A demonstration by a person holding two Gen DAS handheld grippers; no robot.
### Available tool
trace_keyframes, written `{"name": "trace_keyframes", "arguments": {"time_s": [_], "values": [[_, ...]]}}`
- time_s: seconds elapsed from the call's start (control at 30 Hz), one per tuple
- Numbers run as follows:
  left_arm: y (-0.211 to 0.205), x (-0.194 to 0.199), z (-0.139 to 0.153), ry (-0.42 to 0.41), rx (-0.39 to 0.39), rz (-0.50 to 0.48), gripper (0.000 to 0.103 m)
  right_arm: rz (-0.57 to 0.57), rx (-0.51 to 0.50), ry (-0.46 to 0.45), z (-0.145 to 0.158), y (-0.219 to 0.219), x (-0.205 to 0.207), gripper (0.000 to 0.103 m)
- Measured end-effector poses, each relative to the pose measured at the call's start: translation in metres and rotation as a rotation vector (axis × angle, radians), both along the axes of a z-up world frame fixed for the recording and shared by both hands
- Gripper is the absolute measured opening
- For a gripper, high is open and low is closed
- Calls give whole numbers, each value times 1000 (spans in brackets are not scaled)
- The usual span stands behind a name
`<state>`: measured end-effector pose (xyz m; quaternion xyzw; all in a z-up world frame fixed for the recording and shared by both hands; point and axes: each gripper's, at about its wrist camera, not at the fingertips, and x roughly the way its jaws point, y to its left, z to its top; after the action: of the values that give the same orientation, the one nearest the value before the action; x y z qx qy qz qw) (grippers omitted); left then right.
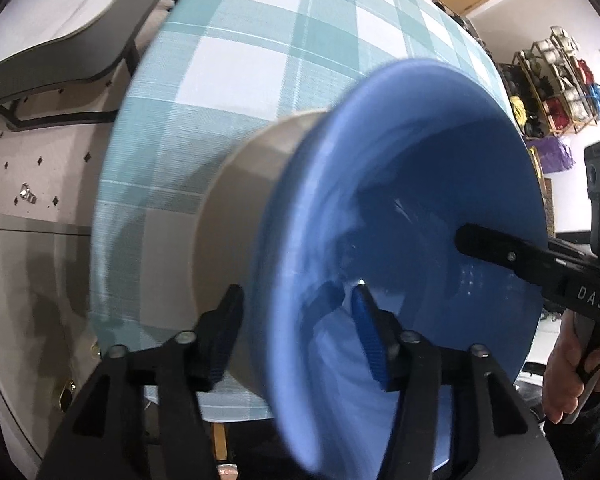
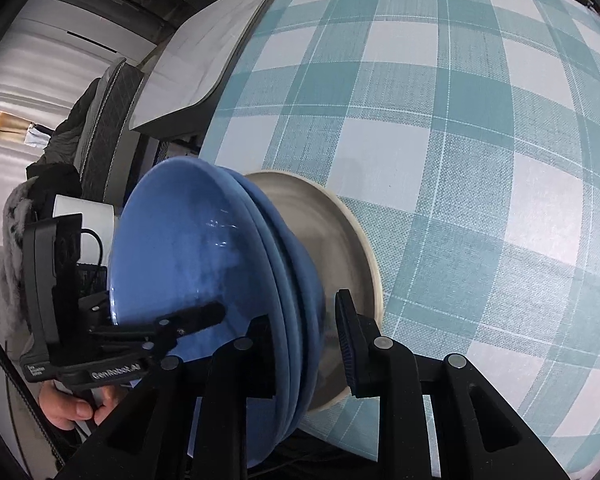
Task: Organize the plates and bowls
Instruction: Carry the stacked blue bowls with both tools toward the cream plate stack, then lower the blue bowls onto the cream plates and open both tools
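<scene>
A stack of blue bowls (image 1: 420, 160) (image 2: 172, 240) sits nested on a beige plate (image 1: 240, 200) (image 2: 340, 220) near the edge of the checked tablecloth. My left gripper (image 1: 298, 324) straddles the near rim with its jaws open; one finger is outside the stack, the other inside the top bowl, and neither pad presses on it. My right gripper (image 2: 300, 308) is closed narrowly over the stacked rims on the opposite side. One of its fingers (image 1: 484, 240) shows inside the bowl in the left wrist view. A left finger (image 2: 192, 318) likewise lies inside the bowl in the right wrist view.
The teal-and-white checked cloth (image 1: 260, 60) (image 2: 460, 120) covers the table beyond the stack. A grey-white tabletop (image 1: 60, 20) (image 2: 204, 48) stands beside it. A rack of coloured items (image 1: 556, 80) is against the far wall. A person's hands (image 1: 568, 372) (image 2: 72, 408) hold the gripper handles.
</scene>
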<state>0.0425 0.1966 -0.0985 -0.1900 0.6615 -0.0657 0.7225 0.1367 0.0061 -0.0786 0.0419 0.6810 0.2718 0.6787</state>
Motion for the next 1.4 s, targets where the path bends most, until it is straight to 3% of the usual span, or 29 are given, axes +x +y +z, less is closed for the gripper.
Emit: {"name": "trace_keyframes", "arguments": {"time_s": [0.2, 0.47, 0.6, 0.7, 0.73, 0.77, 0.87, 0.97, 1.03, 1.13, 1.4], "values": [[11, -9, 18, -74, 72, 31, 57, 31, 0, -87, 11, -4, -6, 30], [19, -35, 50, -242, 175, 92, 58, 29, 52, -345, 45, -24, -28, 35], [14, -54, 74, -367, 255, 138, 58, -2, 137, -479, 69, -42, -46, 35], [3, -70, 101, -512, 347, 185, 59, -32, 213, -591, 88, -57, -64, 35], [-2, -73, 108, -550, 363, 192, 66, -48, 234, -637, 97, -63, -72, 35], [-9, -80, 119, -605, 384, 194, 80, -56, 248, -667, 101, -67, -78, 35], [-31, -93, 138, -727, 433, 182, 88, -89, 253, -749, 115, -81, -97, 41], [-50, -96, 148, -774, 458, 151, 91, -140, 252, -819, 125, -98, -111, 56], [-63, -99, 151, -803, 463, 140, 96, -190, 279, -837, 128, -111, -120, 74], [-79, -104, 153, -839, 461, 123, 99, -216, 271, -857, 130, -125, -133, 91], [-108, -119, 152, -900, 520, 135, 103, -216, 179, -1026, 127, -146, -182, 102]]}}
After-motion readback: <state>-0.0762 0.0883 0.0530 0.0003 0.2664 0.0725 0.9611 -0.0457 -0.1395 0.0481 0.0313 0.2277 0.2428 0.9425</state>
